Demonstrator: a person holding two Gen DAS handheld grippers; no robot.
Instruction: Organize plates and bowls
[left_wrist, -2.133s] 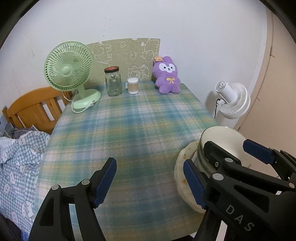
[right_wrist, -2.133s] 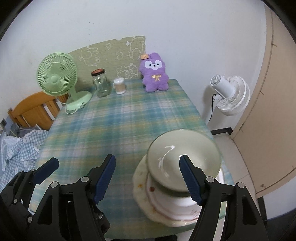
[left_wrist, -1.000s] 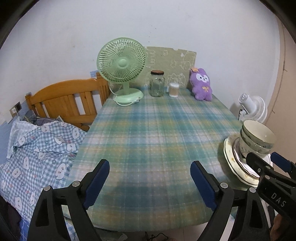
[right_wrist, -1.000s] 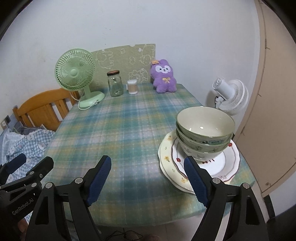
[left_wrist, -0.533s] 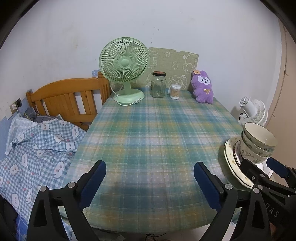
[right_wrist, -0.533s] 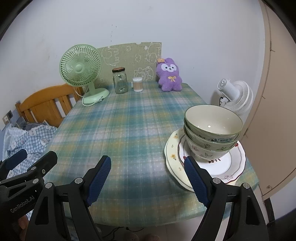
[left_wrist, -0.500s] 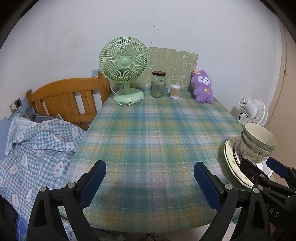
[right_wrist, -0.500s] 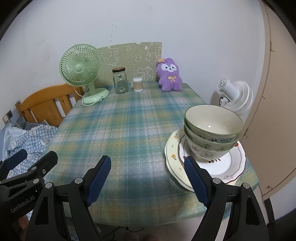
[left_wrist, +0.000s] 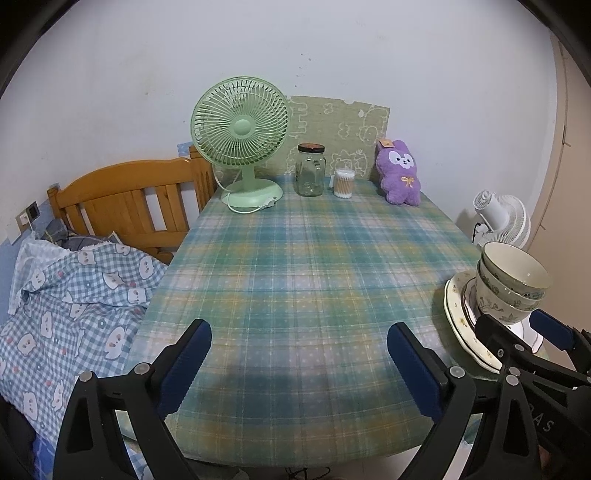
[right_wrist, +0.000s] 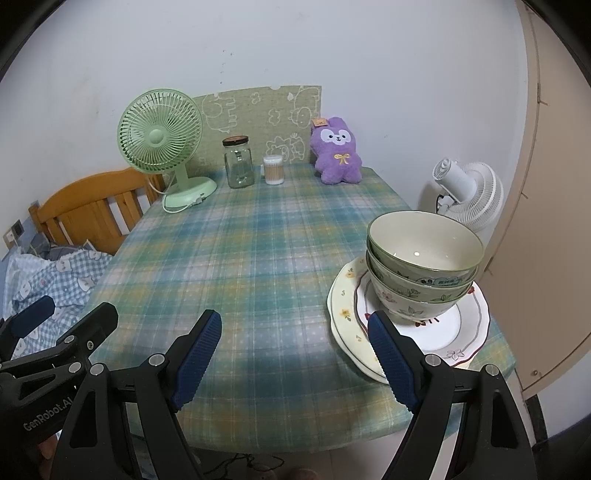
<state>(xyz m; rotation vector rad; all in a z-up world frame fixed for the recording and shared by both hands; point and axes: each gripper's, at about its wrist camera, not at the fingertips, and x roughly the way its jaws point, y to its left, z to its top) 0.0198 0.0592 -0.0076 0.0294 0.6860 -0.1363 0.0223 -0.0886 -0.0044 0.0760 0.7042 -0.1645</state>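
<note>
Three pale green china bowls (right_wrist: 424, 266) sit stacked on two white flowered plates (right_wrist: 469, 325) near the right edge of the table with the green checked cloth (right_wrist: 258, 266), close to its near corner. The left gripper (left_wrist: 299, 365) and the right gripper (right_wrist: 295, 354) hang over the near edge, fingers spread wide, holding nothing. A green fan (left_wrist: 240, 125) stands at the far edge.

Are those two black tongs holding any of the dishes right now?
No. Both the left tongs and right tongs are open over the tablecloth, gripping nothing. The bowls sit stacked on the plates, untouched.
</note>
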